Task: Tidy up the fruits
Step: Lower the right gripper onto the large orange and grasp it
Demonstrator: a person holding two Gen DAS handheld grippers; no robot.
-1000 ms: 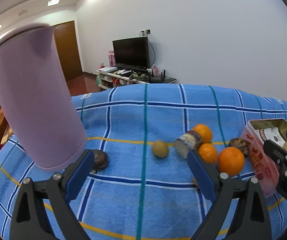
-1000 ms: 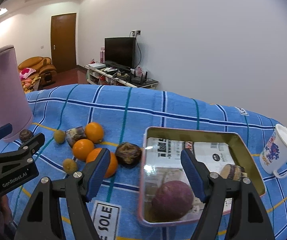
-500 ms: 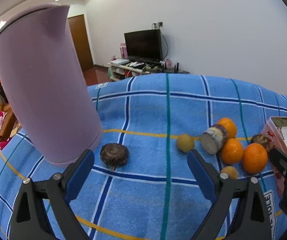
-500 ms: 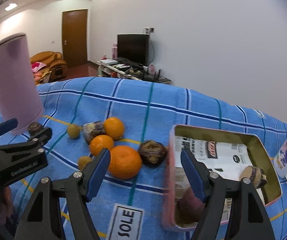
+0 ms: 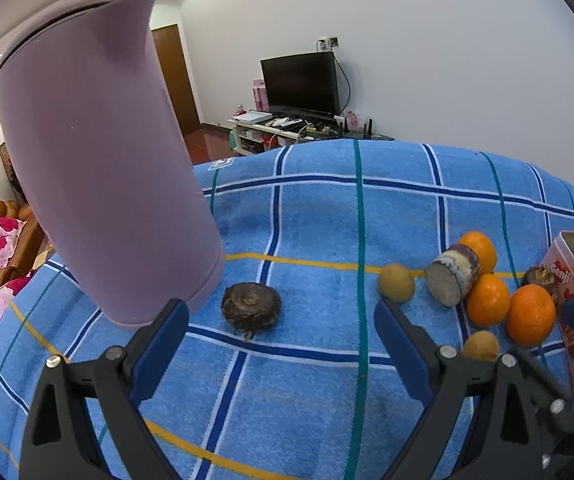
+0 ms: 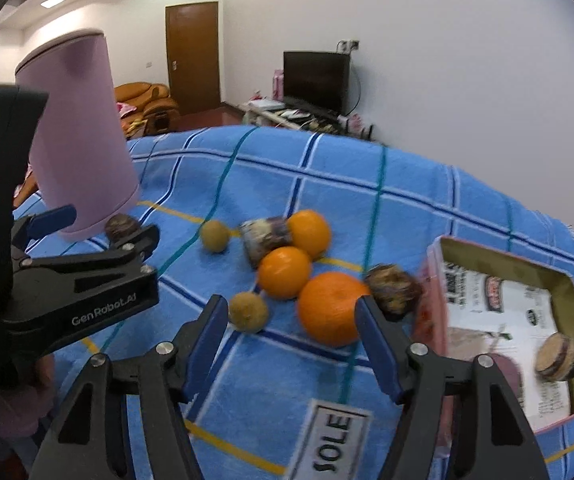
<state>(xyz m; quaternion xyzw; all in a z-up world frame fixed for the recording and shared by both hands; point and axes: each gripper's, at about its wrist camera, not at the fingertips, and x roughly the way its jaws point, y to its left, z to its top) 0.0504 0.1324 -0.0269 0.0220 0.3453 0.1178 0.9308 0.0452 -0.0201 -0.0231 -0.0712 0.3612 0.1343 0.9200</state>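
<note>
Left gripper [image 5: 279,332]: jaws wide, empty.
Dark round fruit [image 5: 251,306]: on cloth, dead ahead — just beside purple jug [image 5: 99,176].
Right gripper [image 6: 289,334]: spread, empty — large orange [image 6: 331,307] just ahead.

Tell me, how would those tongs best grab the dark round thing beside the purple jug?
Grip the dark round fruit across its widest middle, coming from above with the open left tongs. It sits low and flattish, and the purple jug crowds its left side.

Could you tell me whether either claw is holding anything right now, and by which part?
Nothing is held. The left claw and the right claw are both open and empty above the blue cloth.
</note>
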